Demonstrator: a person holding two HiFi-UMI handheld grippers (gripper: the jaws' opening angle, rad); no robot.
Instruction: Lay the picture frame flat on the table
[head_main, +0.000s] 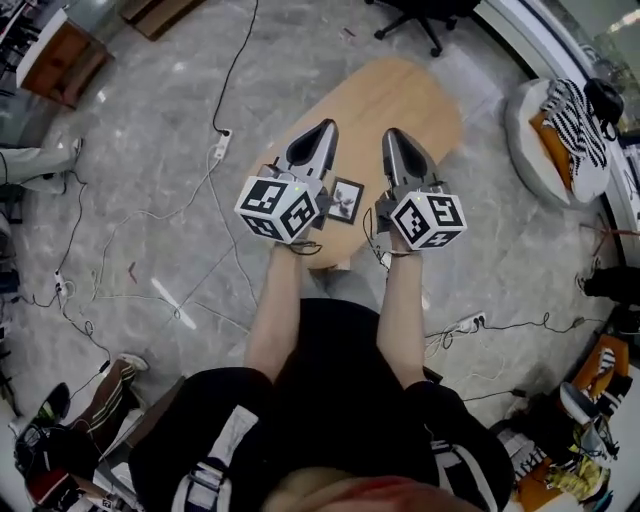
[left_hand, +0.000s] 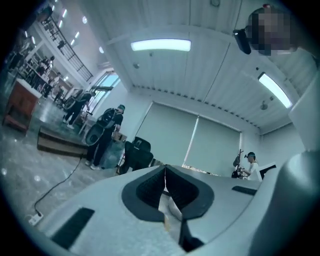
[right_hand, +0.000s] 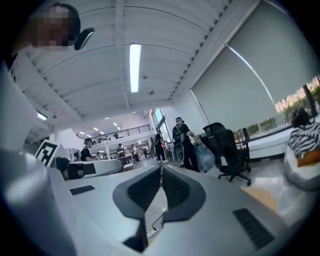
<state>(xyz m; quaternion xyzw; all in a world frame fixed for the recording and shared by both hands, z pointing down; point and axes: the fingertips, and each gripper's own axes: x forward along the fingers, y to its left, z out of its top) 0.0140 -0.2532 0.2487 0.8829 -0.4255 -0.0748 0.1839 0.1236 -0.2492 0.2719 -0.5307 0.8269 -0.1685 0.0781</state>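
Observation:
A small dark picture frame (head_main: 346, 199) with a pale print rests on the oval wooden table (head_main: 420, 95), between my two grippers in the head view. Whether it stands or lies flat I cannot tell from above. My left gripper (head_main: 325, 128) is held over the table to the frame's left, its jaws closed together with nothing between them. My right gripper (head_main: 392, 136) hovers to the frame's right, jaws also shut and empty. Both gripper views point up toward the ceiling and room; the left gripper (left_hand: 165, 172) and right gripper (right_hand: 161, 169) show closed tips, and the frame is hidden there.
Cables and power strips (head_main: 222, 146) run across the grey floor left of the table. An office chair (head_main: 425, 15) stands beyond the table. A round seat with a striped cushion (head_main: 568, 125) is at the right. People stand in the room's background (right_hand: 182, 137).

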